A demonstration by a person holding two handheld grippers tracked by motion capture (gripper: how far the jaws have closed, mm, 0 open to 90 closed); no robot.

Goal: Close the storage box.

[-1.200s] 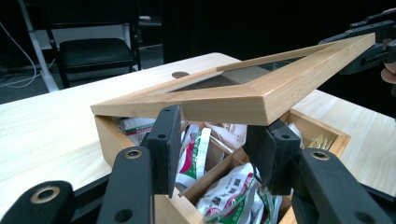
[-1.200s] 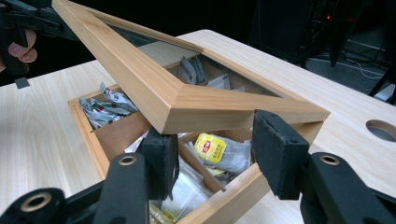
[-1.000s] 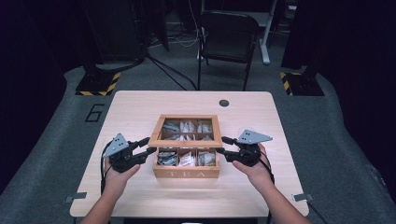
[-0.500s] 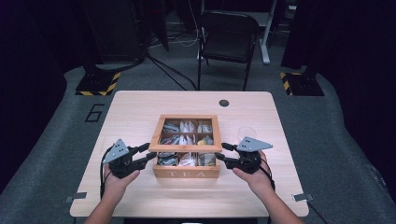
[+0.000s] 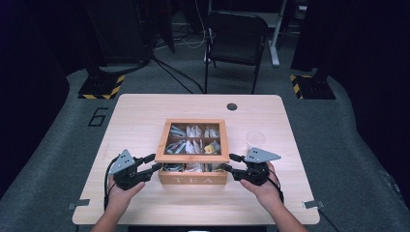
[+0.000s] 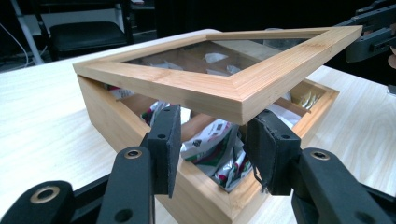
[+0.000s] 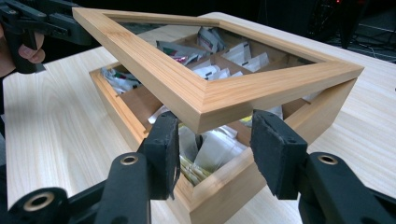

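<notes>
At the centre of the frame sits the tea box (image 5: 193,174), its glass lid (image 5: 193,157) half raised. Left gripper (image 5: 153,162) and right gripper (image 5: 231,163) each straddle a front lid corner, jaws apart, unclamped. Since earlier, the right hand has sunk lower.

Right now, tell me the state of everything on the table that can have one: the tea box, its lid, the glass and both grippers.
Tea box: open, compartments filled with tea bags.
Lid: raised at the front, tilted, hinged side down.
Glass: upright, looks empty.
Left gripper: jaws apart, under the lid's front corner.
Right gripper: jaws apart, under the lid's other front corner.
</notes>
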